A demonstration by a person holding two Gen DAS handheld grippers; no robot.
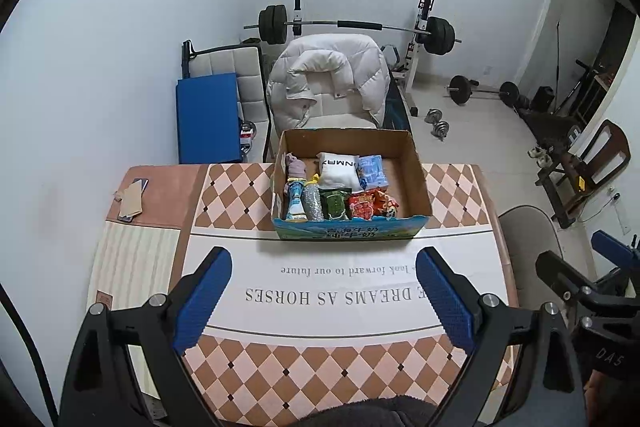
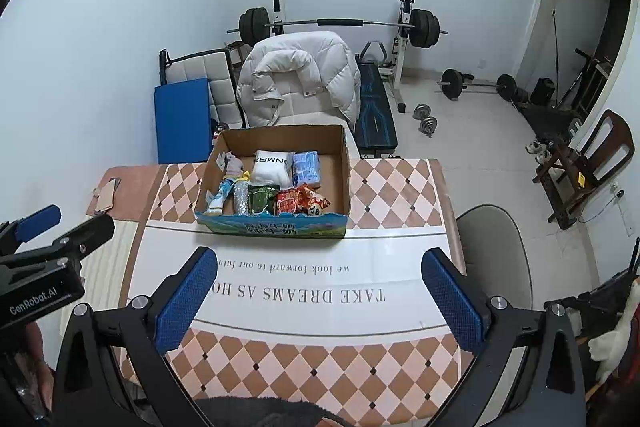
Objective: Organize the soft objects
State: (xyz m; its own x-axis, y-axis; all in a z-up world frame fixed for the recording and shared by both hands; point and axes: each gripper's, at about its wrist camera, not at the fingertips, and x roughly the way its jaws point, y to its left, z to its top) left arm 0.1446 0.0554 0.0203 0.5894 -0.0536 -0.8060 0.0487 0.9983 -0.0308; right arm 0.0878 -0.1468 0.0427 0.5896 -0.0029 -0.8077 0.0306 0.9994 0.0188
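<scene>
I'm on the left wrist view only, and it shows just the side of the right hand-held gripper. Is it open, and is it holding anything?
Observer: The right hand-held gripper is open. Nothing sits between its blue pads, and it hangs over the tablecloth, short of the cardboard box.
Operator: My view cuts off the start of the big print on the cloth. What is the first word?
Observer: The large print starts with TAKE, just before DREAMS. In the right wrist view a pad hides the end of the line instead.
</scene>
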